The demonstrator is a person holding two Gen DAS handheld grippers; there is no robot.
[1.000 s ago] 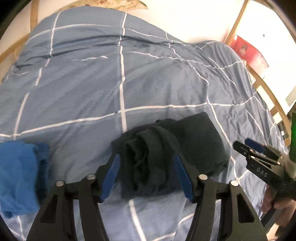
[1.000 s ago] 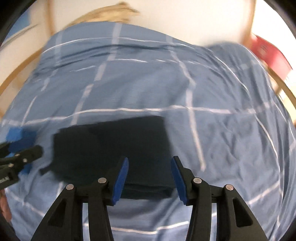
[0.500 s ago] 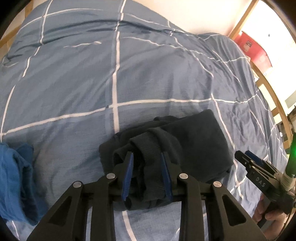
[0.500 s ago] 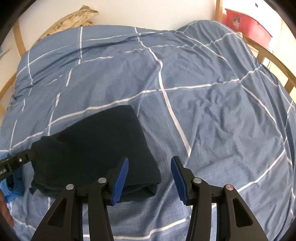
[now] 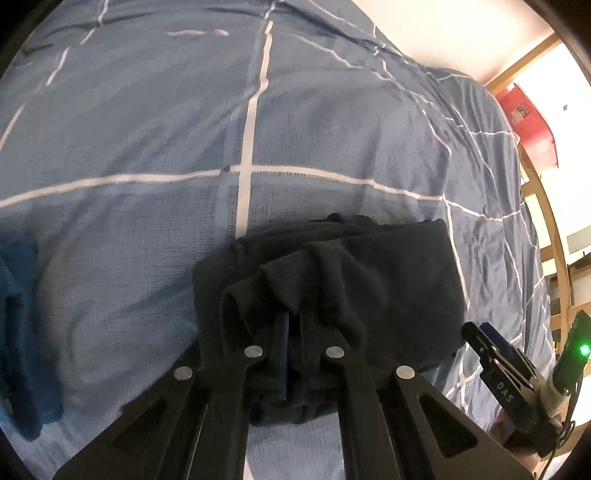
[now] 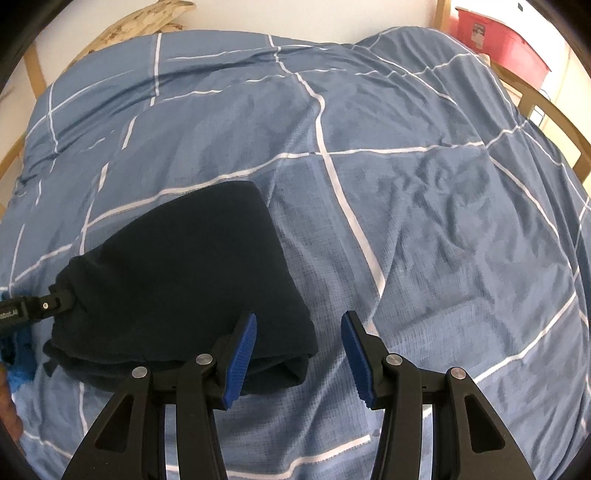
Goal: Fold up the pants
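Note:
The dark navy pants (image 5: 388,288) lie folded into a thick bundle on the blue checked bed cover (image 5: 184,122). My left gripper (image 5: 293,321) is shut on the bunched near-left edge of the pants. In the right wrist view the pants (image 6: 192,277) lie at centre left, with the left gripper (image 6: 61,301) pinching their left end. My right gripper (image 6: 297,325) is open and empty, just above the cover at the right near corner of the bundle. It also shows at the lower right of the left wrist view (image 5: 487,339).
A bright blue cloth (image 5: 18,332) lies on the cover to the left of the pants. A wooden bed rail (image 5: 554,236) runs along the right side. A red box (image 6: 498,29) stands beyond it.
My left gripper has closed from wide open onto the bunched edge of the pants and moved in closer. My right gripper stayed open and shifted slightly right of the bundle.

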